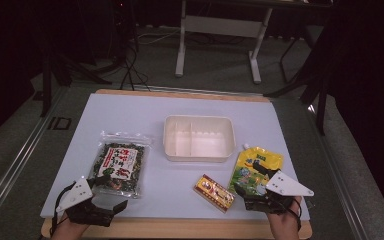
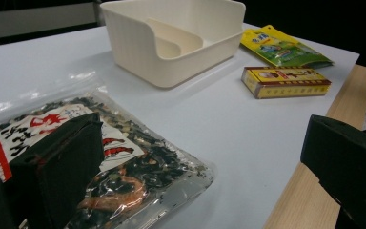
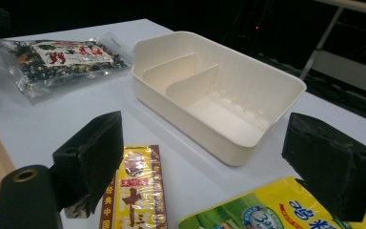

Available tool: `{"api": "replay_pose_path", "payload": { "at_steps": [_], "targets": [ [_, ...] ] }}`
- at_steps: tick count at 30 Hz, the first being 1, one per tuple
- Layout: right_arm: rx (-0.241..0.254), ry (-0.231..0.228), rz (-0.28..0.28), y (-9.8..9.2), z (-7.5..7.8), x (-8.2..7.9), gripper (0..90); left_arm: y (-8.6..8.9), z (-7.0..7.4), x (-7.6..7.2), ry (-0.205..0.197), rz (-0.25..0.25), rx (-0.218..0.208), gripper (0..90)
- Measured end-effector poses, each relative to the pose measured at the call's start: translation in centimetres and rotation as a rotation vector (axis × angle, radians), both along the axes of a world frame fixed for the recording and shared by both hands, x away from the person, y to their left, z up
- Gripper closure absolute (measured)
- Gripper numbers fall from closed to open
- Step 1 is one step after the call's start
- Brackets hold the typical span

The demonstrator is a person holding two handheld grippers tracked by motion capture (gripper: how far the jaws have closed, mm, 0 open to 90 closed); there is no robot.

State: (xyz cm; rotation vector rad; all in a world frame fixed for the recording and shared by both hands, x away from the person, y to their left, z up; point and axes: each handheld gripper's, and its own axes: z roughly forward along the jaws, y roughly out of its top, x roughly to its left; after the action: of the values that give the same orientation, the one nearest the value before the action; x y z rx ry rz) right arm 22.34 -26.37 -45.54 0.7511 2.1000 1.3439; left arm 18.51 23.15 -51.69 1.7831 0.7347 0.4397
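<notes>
Print on the packets was too small or cut off to read. The left gripper (image 1: 111, 196) stood released, jaws wide, one jaw over the near corner of a clear bag of dark dried food (image 1: 119, 169) with a red-and-white label. The right gripper (image 1: 250, 192) was also released, poised above a yellow spouted pouch (image 1: 256, 167), a red-and-yellow box (image 1: 214, 192) just beside it. Beyond both grippers on the worktop (image 1: 140, 112), the cream divided tray (image 1: 199, 156) held nothing.

Wide-apart jaws frame a cream divided box (image 3: 219, 95), red-yellow packet (image 3: 136, 191) and yellow pouch (image 3: 262, 210).
</notes>
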Motion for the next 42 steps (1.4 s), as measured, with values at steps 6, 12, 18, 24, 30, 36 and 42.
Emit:
{"api": "replay_pose_path", "payload": {
  "at_steps": [6,12,18,24,30,36,42],
  "targets": [
    [-0.003,0.031,0.0,0.3,0.5,-0.6,12.9,-0.2,0.2,-0.1,0.033,-0.012,0.0,0.8],
    [0.06,0.007,0.012,0.3,0.9,-1.4,15.6,-0.5,0.6,-0.2,0.055,-0.034,-0.027,0.8],
    [0.041,-0.023,0.01,0.5,1.0,-1.7,15.8,-0.7,0.9,-0.4,0.049,-0.051,-0.021,0.8],
    [0.061,-0.05,0.055,0.3,1.4,-1.6,14.1,-1.3,1.1,-0.3,0.056,-0.075,0.025,0.8],
    [0.061,-0.03,0.049,0.0,1.7,-1.6,12.7,-1.3,2.3,0.2,0.039,-0.076,0.021,1.2],
    [0.043,-0.055,0.037,0.1,1.8,-1.8,12.8,-1.0,3.6,1.0,0.02,-0.059,0.033,1.2],
    [0.054,-0.067,0.033,0.2,1.9,-1.7,12.9,-0.2,5.0,2.2,0.018,-0.034,0.049,1.6]
  ]
}}
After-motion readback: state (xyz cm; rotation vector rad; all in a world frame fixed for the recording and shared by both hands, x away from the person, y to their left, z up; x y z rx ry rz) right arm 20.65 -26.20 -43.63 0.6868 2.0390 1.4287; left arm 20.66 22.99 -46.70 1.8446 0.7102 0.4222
